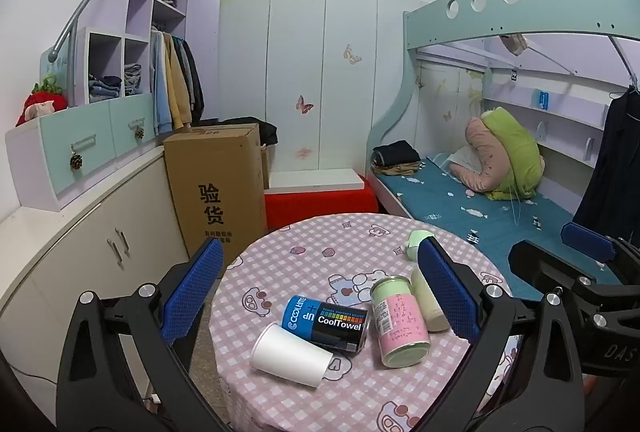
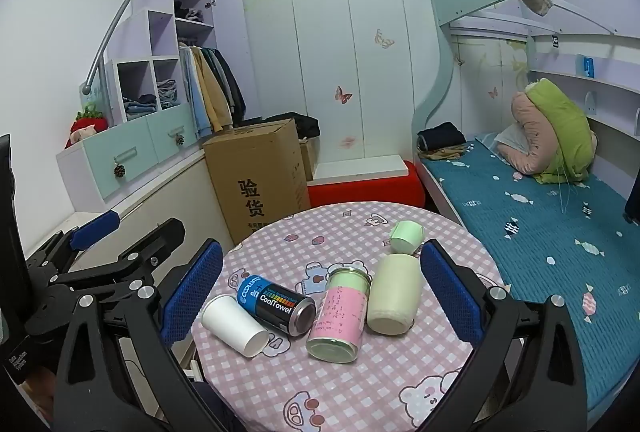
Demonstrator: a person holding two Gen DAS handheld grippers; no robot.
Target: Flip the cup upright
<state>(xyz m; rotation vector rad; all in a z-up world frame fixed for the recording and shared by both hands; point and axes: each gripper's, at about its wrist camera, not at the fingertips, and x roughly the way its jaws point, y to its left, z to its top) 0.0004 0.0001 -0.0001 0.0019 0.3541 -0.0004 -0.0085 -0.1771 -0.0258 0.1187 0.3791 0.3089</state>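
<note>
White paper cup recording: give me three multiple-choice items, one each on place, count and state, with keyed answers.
1. What lies right beside the white paper cup? A CoolTowel can B cream bottle C cardboard box
2. How many containers lie on the round table? A two B four C six
3. How is the cup? A upright B on its side C held by a gripper

A: the CoolTowel can touches it. B: cup, can, pink-labelled jar, cream bottle. B: it lies tipped; left gripper and right gripper are open, above it.
</note>
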